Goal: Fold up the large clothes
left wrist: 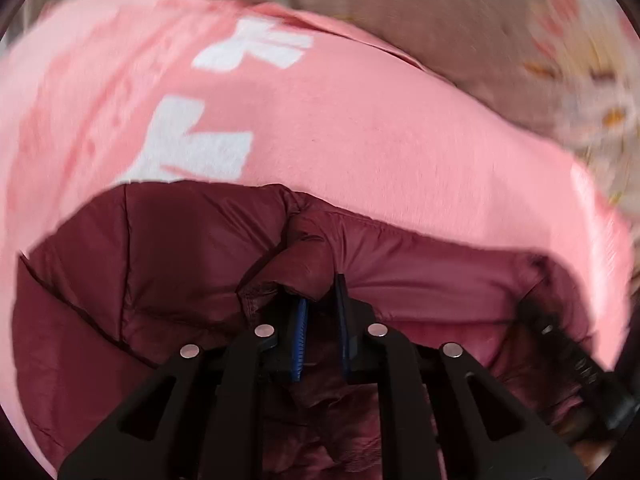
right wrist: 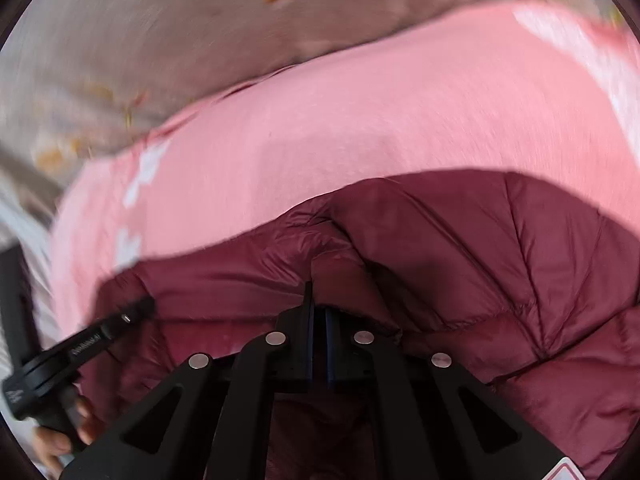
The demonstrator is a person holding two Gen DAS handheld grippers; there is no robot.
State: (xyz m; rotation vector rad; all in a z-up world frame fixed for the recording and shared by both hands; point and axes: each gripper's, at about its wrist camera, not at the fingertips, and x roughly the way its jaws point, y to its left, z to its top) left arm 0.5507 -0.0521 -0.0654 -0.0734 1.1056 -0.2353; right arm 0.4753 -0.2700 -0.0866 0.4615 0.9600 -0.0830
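A dark red quilted puffer jacket [left wrist: 168, 264] fills the lower half of both views and hangs over a pink cloth with white letters [left wrist: 360, 136]. My left gripper [left wrist: 320, 300] is shut on a bunched edge of the jacket. My right gripper [right wrist: 318, 312] is shut on another fold of the same jacket [right wrist: 500, 264]. The two grippers are close, side by side: the right gripper shows at the right edge of the left wrist view [left wrist: 560, 340], the left gripper at the lower left of the right wrist view [right wrist: 132, 312]. Both views are blurred by motion.
The pink cloth [right wrist: 380, 120] lies on a beige flowered bedspread [left wrist: 500, 40], which also shows in the right wrist view [right wrist: 120, 40]. A hand [right wrist: 56, 440] holds the left gripper's handle. A dark upright edge [right wrist: 12, 320] stands at far left.
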